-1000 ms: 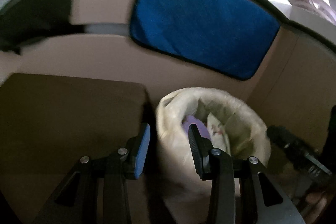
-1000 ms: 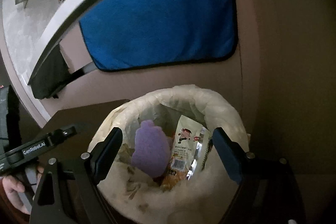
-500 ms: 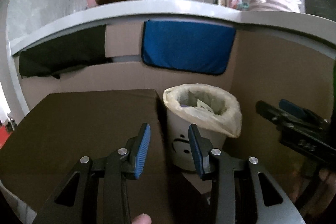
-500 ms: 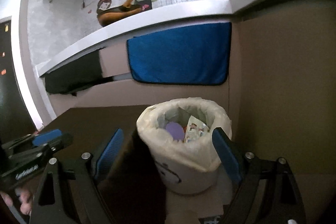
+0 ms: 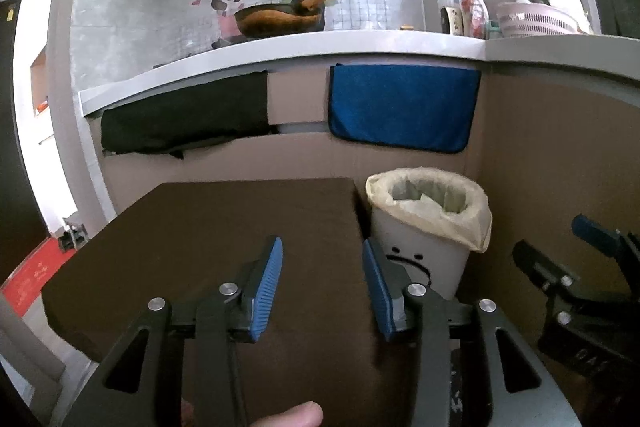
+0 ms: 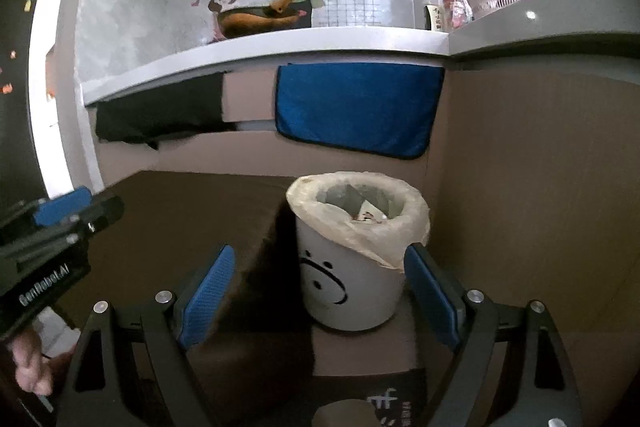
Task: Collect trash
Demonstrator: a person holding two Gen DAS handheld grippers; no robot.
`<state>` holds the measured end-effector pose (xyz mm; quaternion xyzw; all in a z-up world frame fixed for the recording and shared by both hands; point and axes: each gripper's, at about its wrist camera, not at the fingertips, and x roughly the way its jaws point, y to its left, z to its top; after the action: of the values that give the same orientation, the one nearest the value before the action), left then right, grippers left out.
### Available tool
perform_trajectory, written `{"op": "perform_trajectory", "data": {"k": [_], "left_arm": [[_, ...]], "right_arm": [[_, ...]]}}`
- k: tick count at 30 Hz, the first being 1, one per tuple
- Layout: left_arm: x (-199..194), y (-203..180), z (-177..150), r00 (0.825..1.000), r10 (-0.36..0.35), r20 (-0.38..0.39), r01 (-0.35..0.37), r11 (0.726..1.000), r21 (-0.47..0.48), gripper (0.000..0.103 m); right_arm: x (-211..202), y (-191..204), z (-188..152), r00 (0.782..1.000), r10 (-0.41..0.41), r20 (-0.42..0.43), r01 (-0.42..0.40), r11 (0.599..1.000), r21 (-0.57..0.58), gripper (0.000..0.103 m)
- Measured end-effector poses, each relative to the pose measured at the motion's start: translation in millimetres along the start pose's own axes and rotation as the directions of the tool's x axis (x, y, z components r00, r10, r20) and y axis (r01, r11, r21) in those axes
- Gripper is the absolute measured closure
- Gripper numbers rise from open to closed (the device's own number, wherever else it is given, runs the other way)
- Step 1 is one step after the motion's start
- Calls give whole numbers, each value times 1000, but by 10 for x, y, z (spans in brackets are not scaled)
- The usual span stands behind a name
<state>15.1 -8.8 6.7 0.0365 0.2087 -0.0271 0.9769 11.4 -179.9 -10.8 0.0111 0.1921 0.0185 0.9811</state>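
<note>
Left gripper (image 5: 322,287) and right gripper (image 6: 318,297) both stand released and empty before the lined bin (image 6: 356,259) beside the dark surface (image 5: 208,239); its light, crinkly wrapper (image 6: 368,213) judged best pinched by an edge.

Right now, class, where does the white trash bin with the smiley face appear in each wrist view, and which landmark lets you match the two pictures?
Left wrist view: the white trash bin stands right of centre, beside the dark table's right edge.
Right wrist view: the bin sits near the centre, lower half, framed between the open jaws.
Shared landmark: the blue towel hanging just above the bin.
</note>
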Motion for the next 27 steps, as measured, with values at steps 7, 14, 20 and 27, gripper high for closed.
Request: {"op": "perform_trajectory", "data": {"k": [7, 14, 20, 27], "left_arm": [[-28, 89, -50, 998, 42, -45, -43, 999, -30, 60], [-89, 74, -74, 998, 43, -35, -44, 999, -27, 60], [-106, 86, -68, 999, 42, -31, -43, 999, -33, 60], [-121, 78, -53, 999, 39, -29, -40, 999, -36, 60]], "right_arm": [[-56, 61, 3, 1000, 7, 10, -7, 1000, -2, 18], [-44, 86, -8, 1000, 27, -7, -27, 1000, 2, 18], [-56, 91, -15, 1000, 23, -6, -23, 1000, 4, 18], [-53, 97, -12, 1000, 23, -3, -23, 1000, -2, 18]]}}
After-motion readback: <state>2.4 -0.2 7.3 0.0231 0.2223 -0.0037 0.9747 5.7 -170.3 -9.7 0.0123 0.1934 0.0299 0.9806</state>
